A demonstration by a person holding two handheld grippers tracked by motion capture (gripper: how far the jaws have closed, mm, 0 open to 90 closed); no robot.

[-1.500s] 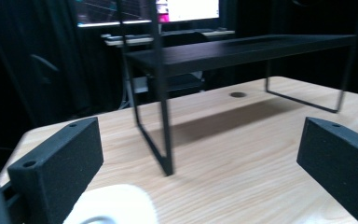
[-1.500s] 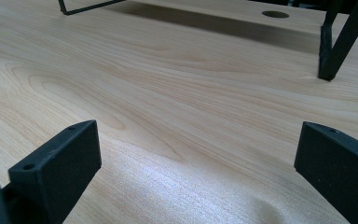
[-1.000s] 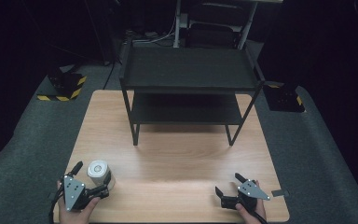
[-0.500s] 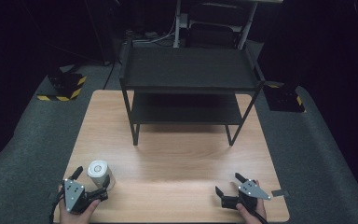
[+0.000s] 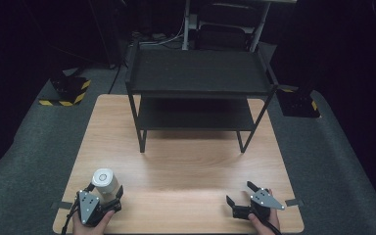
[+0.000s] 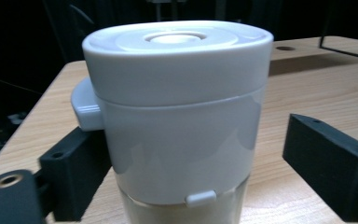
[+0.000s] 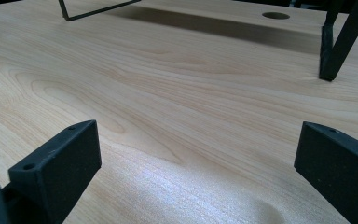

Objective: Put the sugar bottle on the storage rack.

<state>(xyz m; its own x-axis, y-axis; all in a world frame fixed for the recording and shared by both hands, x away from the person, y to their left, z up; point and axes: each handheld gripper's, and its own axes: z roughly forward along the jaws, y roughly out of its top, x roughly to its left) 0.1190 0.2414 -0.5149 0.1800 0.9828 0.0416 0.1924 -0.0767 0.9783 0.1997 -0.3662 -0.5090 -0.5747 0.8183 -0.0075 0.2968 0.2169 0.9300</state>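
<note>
Cup: one white cup (image 5: 103,183) with a white lid stands upright at the near left corner of the table (image 5: 186,161), between the two jaws of the left gripper (image 5: 103,195)
Cup up close: in the left gripper view the cup (image 6: 177,116) sits in the middle, its lower part clear, a small tab at the left of the lid; the left jaw looks to be at its side, partly hidden behind it, and the right jaw stands apart from it with bare wood between
Left gripper: jaws spread wide around the cup, not clamped on it; held by the left hand (image 5: 90,223) at the table's near edge
Right gripper: the right gripper (image 5: 242,196) lies low at the near right corner, jaws wide apart with nothing between them but bare wood, held by the right hand (image 5: 262,220)
Shelf: one black two-tier shelf (image 5: 198,81) stands at the far half of the table, well apart from both grippers; one of its legs (image 7: 340,44) shows in the right gripper view
Count: one cup, one shelf, two grippers, one table
</note>
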